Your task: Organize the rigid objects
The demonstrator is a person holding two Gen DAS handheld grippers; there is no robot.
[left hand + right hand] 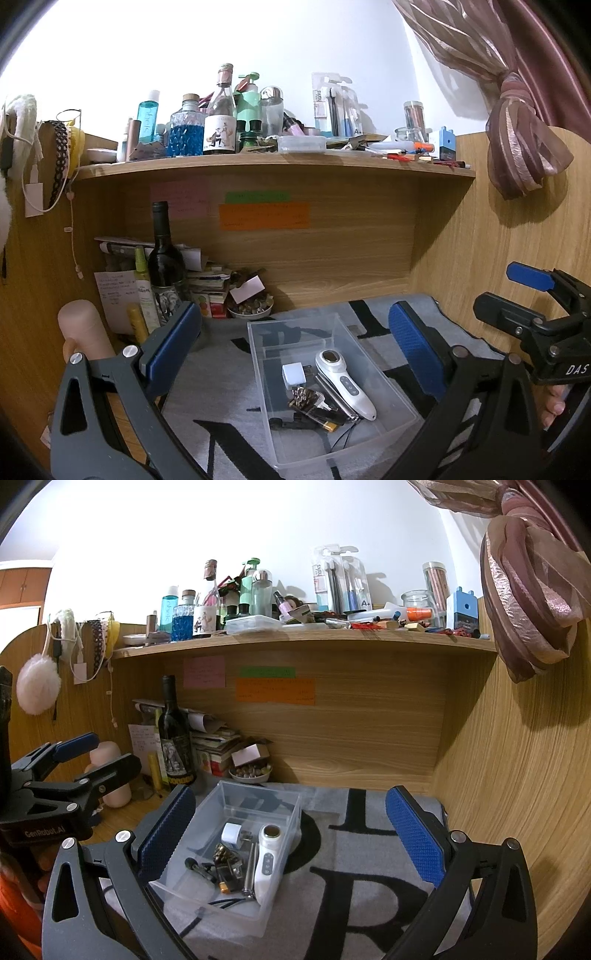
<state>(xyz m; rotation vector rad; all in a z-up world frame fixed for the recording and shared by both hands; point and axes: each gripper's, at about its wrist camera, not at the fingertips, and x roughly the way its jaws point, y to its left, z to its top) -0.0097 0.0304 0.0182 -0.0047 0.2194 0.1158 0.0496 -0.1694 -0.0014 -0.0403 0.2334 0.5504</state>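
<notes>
A clear plastic bin (384, 432) (207, 910) rests on a grey mat with black letters. Inside lie a white handheld device (345, 386) (266, 864), a white charger plug (293, 374) (232, 834), a metal pen-like rod (249, 869), a battery (327, 425) and small dark bits. My left gripper (295, 345) hangs open above the bin, holding nothing. My right gripper (291, 834) is open too, with its left finger (166, 829) over the bin's left wall. Each gripper shows at the edge of the other's view (532, 306) (74, 764).
A dark wine bottle (166, 258) (175, 738), stacked papers, a small bowl (251, 308) (251, 773) and a pink cylinder (83, 328) crowd the back left corner. The shelf (273, 164) (303, 638) above carries many bottles and stationery. A knotted curtain (524, 147) hangs right. Wooden walls enclose the desk.
</notes>
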